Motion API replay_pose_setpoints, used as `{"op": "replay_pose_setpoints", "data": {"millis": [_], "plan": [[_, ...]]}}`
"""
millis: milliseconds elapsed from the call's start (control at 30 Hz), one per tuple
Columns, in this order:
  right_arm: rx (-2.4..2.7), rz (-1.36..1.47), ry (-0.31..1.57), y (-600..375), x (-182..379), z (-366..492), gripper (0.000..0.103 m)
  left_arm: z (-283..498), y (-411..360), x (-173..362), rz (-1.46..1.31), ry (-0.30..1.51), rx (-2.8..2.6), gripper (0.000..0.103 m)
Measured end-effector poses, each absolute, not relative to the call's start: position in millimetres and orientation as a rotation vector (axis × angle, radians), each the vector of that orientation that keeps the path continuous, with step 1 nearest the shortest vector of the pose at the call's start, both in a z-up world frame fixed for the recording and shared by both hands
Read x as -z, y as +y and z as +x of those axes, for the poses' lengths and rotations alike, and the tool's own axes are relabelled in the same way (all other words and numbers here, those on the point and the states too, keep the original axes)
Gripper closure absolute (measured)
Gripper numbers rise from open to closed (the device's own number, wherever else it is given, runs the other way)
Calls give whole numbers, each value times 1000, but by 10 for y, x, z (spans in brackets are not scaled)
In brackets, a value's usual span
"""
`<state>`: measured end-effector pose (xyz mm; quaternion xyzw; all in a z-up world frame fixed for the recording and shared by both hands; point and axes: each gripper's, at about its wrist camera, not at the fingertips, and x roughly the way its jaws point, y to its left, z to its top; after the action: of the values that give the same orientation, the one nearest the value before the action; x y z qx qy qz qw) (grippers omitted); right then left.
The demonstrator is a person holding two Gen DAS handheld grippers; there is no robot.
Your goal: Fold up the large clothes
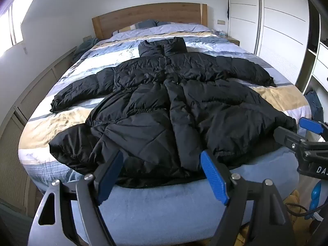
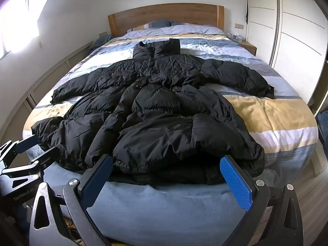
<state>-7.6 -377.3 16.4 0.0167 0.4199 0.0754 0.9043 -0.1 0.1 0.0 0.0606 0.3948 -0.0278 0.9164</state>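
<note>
A long black puffer coat [image 1: 164,106] [image 2: 155,110] lies spread front-up on the bed, collar toward the headboard, both sleeves stretched out sideways, hem at the foot edge. My left gripper [image 1: 162,162] hovers just short of the hem's middle, blue pads wide apart with nothing between them. My right gripper [image 2: 166,167] stands open in the same way before the hem's right part. In the left wrist view the right gripper [image 1: 295,129] shows at the right edge. In the right wrist view the left gripper [image 2: 39,145] shows at the left edge.
The bed [image 1: 61,123] has a striped blue, white and yellow duvet, a light blue foot end [image 2: 164,205] and a wooden headboard [image 1: 149,16]. White wardrobe doors [image 1: 283,30] run along the right. A low panelled wall [image 1: 37,86] runs along the left. A nightstand [image 2: 248,47] stands at the far right.
</note>
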Motion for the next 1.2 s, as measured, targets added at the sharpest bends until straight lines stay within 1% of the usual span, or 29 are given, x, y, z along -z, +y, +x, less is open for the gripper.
{"op": "replay_pose_setpoints", "data": {"millis": [233,267,1200], "plan": [[-158,37,866,-3760,-160,-77,0,-71,-23,-20,114,815,79,26],[-157,37,865,-3760,-159,-77,0,-30,13,45,105,826,86,26],[-155,28,865,-3747,-143,-51,0,47,-11,133,93,852,92,26]]}}
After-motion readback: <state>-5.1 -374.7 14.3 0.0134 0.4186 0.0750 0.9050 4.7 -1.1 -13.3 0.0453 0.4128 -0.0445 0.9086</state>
